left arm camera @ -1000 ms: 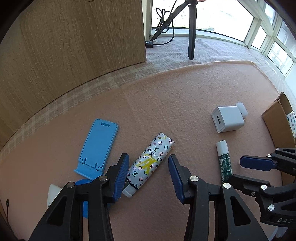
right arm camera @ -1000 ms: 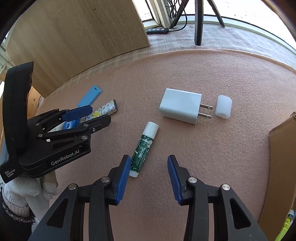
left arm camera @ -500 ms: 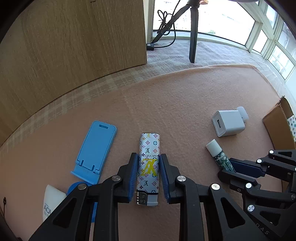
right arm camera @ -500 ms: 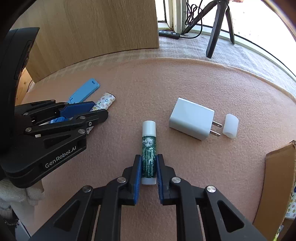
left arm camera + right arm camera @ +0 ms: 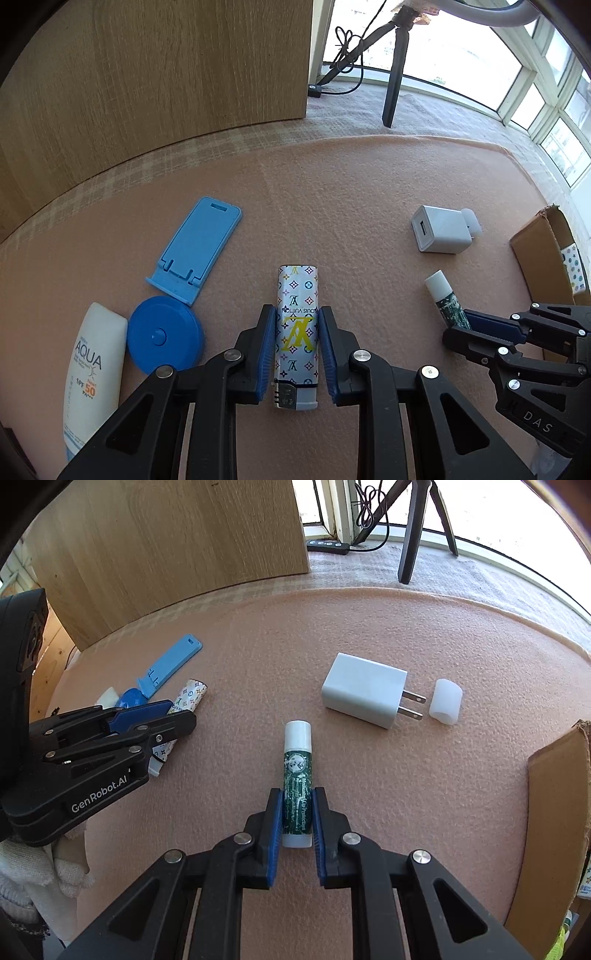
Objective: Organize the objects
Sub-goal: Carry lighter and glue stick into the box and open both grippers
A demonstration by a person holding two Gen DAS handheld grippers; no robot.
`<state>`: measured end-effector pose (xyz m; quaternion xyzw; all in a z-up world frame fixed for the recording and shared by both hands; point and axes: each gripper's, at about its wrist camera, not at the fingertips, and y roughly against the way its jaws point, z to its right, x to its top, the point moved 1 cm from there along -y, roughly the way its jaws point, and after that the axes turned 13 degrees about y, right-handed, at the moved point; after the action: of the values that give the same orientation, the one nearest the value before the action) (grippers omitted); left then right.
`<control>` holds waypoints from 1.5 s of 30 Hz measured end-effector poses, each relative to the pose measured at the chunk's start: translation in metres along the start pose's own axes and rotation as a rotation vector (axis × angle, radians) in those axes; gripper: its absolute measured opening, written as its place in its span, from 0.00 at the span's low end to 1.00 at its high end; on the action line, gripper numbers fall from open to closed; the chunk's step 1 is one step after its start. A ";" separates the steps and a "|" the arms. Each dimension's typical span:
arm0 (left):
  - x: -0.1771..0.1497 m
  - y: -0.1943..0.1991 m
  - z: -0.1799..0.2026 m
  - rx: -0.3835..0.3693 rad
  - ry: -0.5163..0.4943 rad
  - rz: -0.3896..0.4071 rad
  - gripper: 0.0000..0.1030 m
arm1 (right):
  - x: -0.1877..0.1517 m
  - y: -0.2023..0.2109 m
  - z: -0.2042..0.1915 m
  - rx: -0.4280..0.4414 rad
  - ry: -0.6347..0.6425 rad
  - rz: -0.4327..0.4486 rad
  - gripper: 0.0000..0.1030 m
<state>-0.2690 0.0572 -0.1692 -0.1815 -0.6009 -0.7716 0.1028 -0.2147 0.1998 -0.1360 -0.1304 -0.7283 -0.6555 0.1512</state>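
My left gripper (image 5: 297, 332) is shut on a white patterned lighter (image 5: 296, 306), held lengthwise between the blue pads over the pink mat. My right gripper (image 5: 296, 812) is shut on a green lip balm stick with a white cap (image 5: 296, 760). The lip balm (image 5: 445, 297) and the right gripper (image 5: 476, 325) also show at the right of the left wrist view. The left gripper (image 5: 162, 716) and the lighter (image 5: 188, 698) show at the left of the right wrist view.
A blue phone stand (image 5: 197, 243), a blue round disc (image 5: 164, 338) and a white sunscreen tube (image 5: 92, 373) lie left. A white charger (image 5: 364, 694) and its cap (image 5: 447, 701) lie ahead. A cardboard box (image 5: 550, 812) stands right. A wooden panel (image 5: 155, 74) and a tripod (image 5: 395, 70) stand behind.
Both grippers closed, the left on the lighter and the right on the lip balm. Since half a second ago both have lifted slightly with their objects.
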 end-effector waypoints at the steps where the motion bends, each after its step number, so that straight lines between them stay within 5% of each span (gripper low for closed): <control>1: -0.003 0.003 0.001 0.001 0.001 0.004 0.24 | -0.003 0.002 0.001 0.003 -0.003 0.004 0.13; 21: -0.042 0.072 0.056 -0.068 -0.032 0.089 0.24 | -0.050 0.090 0.028 0.027 -0.074 0.145 0.13; 45: -0.073 0.085 0.244 -0.264 -0.285 0.073 0.24 | -0.176 0.197 0.124 -0.173 -0.268 0.233 0.13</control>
<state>-0.1318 0.2666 -0.0716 -0.3228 -0.4958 -0.8060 0.0200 0.0175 0.3455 -0.0362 -0.3124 -0.6629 -0.6705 0.1160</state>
